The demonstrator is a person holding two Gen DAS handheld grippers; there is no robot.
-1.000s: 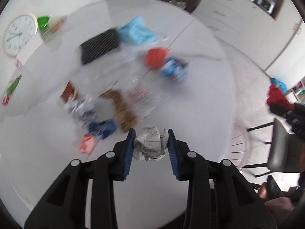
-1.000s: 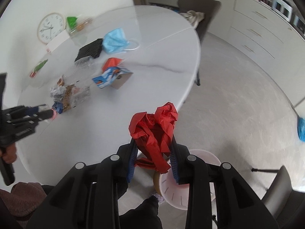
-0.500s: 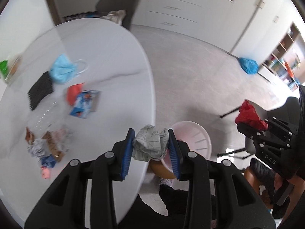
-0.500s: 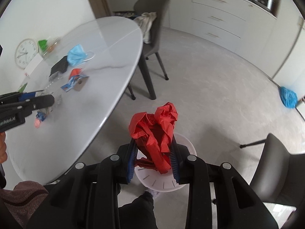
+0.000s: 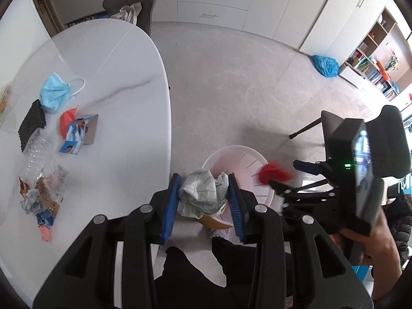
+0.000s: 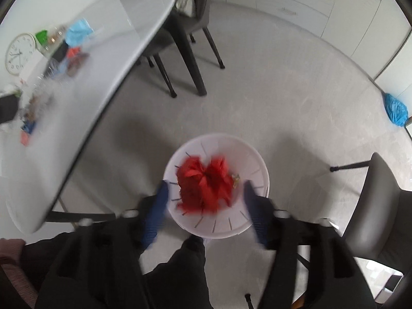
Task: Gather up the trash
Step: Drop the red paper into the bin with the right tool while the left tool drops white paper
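White tabletop [image 5: 108, 118] fills the left half of the left wrist view, and most of the litter lies there: a blue face mask [image 5: 55, 95] at upper left, a black ribbed piece [image 5: 32, 123] below it, a torn blue-and-red carton [image 5: 77, 134] just to the right, and a heap of small wrappers [image 5: 38, 200] at lower left.

At centre, the left gripper [image 5: 203, 195] is clamped on a crumpled white paper ball [image 5: 202, 195], the blue pads pressing both its sides. The pale pink bin [image 5: 239, 159] sits on the floor right behind and to the right of that ball, partly hidden by it, so the coming release looks to turn on carrying the paper a little forward and rightward until it hangs over the opening; the table edge lies just left of that path.

In the right wrist view the right gripper [image 6: 206, 200] has its fingers spread wide, holding nothing. Red crumpled plastic [image 6: 206, 182] sits between them in the picture, blurred, over or already inside the bin [image 6: 255, 162]; which, I cannot tell. A grey chair [image 6: 381, 206] stands at the right edge, well apart.
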